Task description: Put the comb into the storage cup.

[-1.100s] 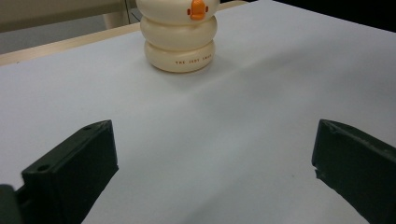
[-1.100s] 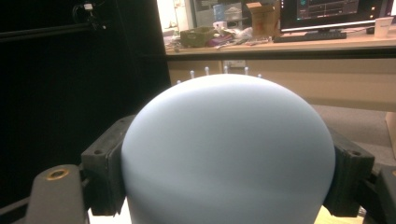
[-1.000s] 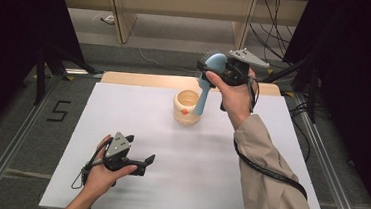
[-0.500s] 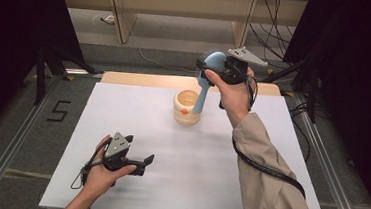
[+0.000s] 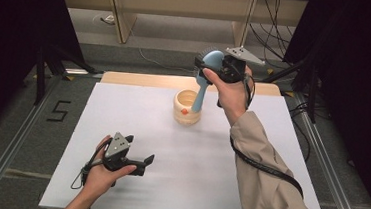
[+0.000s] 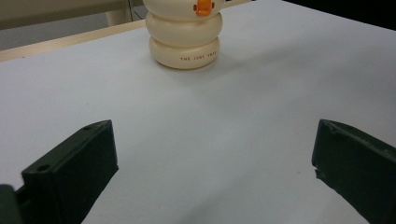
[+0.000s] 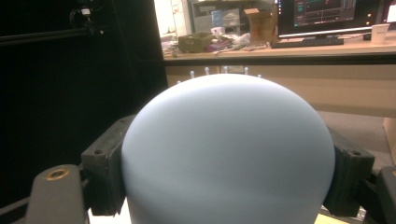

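Nothing has moved: your right gripper point(image 5: 215, 67) still clamps the pale blue plastic brush point(image 5: 207, 76) by its head, handle dipping into the cream ringed cup point(image 5: 187, 107) at the table's far centre. Your left gripper point(image 5: 144, 160), near left, gapes empty.

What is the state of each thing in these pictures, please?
Blue hairbrush: held upright by its head, handle end down in the holder.
Cream duck-faced holder: upright on the table.
Right hand-held gripper: shut on the brush head.
Left hand-held gripper: open, nothing between its jaws.
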A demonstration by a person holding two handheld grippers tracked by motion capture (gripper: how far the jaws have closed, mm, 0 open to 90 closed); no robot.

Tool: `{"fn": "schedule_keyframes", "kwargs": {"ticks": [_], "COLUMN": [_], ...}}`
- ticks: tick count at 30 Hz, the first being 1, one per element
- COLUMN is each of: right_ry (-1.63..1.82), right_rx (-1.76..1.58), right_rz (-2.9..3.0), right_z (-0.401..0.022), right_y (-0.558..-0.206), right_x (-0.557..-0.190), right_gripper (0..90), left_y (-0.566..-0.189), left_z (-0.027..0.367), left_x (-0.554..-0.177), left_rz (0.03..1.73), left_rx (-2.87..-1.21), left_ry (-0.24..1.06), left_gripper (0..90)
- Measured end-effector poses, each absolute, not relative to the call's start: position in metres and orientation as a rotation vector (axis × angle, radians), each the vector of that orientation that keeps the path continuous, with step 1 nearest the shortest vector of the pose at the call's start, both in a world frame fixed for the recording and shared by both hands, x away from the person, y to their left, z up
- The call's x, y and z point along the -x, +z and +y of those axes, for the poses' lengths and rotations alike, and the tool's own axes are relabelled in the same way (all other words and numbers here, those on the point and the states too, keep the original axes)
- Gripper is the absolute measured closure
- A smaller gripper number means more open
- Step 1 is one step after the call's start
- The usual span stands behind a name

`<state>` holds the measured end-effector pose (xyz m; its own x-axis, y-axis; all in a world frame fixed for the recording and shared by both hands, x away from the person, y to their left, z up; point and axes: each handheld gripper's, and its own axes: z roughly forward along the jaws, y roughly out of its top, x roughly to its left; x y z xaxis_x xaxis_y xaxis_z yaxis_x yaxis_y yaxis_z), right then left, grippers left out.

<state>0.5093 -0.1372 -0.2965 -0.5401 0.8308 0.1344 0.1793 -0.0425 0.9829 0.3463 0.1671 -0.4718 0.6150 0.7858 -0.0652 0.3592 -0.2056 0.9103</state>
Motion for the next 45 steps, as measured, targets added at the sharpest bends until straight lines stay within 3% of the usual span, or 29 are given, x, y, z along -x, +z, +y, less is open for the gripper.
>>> {"fn": "schedule_keyframes", "kwargs": {"ticks": [45], "right_ry": [1.642], "right_rx": [-1.080], "right_rz": [1.661], "right_z": [-0.129], "right_y": [-0.295], "right_x": [-0.523], "right_gripper": [20.5], "left_y": [-0.471], "left_z": [0.168], "left_x": [-0.347], "left_rz": [0.923], "left_rx": [-1.803], "left_ry": [0.518], "left_gripper": [0.0]}}
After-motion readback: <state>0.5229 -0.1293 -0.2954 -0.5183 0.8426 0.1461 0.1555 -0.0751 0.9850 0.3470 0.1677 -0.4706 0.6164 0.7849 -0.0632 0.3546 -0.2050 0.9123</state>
